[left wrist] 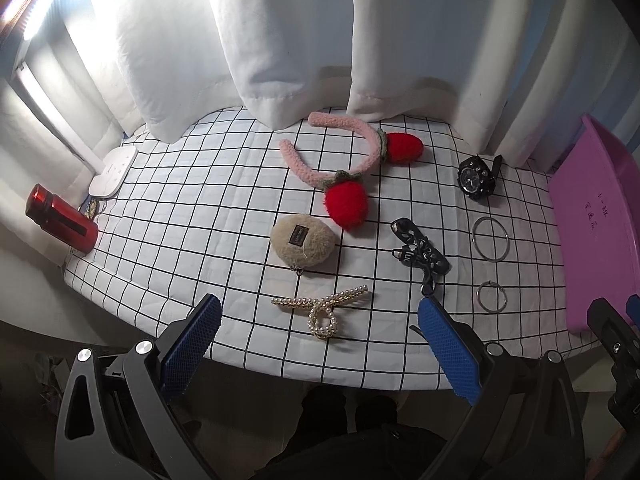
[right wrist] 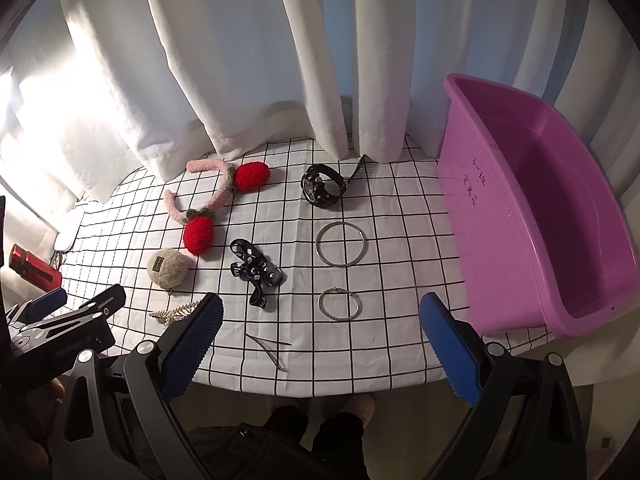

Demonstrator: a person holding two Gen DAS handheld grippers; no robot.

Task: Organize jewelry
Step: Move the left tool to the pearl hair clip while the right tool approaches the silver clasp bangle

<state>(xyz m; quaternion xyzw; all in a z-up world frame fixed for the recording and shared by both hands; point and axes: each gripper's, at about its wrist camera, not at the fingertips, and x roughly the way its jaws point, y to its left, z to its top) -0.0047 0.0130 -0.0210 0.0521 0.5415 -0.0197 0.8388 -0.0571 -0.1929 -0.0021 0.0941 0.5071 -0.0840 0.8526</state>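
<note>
- The jewelry lies scattered on the checked bench (right wrist: 400, 240), none of it in the purple bin (right wrist: 580, 280) yet, so by the look of it the sorting has not begun.
- In your left wrist view, the pearl hair clip (left wrist: 320, 308) sits at 12 o'clock from your left gripper (left wrist: 320, 344), just beyond the fingertips and between them. Its long axis runs roughly 9 to 3, across the line of the fingers (left wrist: 196, 340), with the looped end nearest you.
- Your left gripper has its fingers spread wide and holds nothing.
- In your right wrist view, the small silver ring (right wrist: 340, 304) is at 12 o'clock from your right gripper (right wrist: 320, 344), and the large silver ring (right wrist: 341, 245) is farther along the same line. The black watch (right wrist: 324, 186) is beyond both.
- Your right gripper is also spread wide and empty.
- The bin stands at about 2 o'clock from your right gripper, so I judge the right hand nearer to it and to the rings, and the left nearer to the clip.
- The black strap (right wrist: 256, 272) lies at 11 o'clock from the right gripper. The beige pompom (left wrist: 303, 243) and the strawberry headband (left wrist: 340, 168) lie farther out.
- A thin metal pin (right wrist: 268, 350) lies near the bench edge.
- A red bottle (left wrist: 60, 220) lies at the far left edge.
</note>
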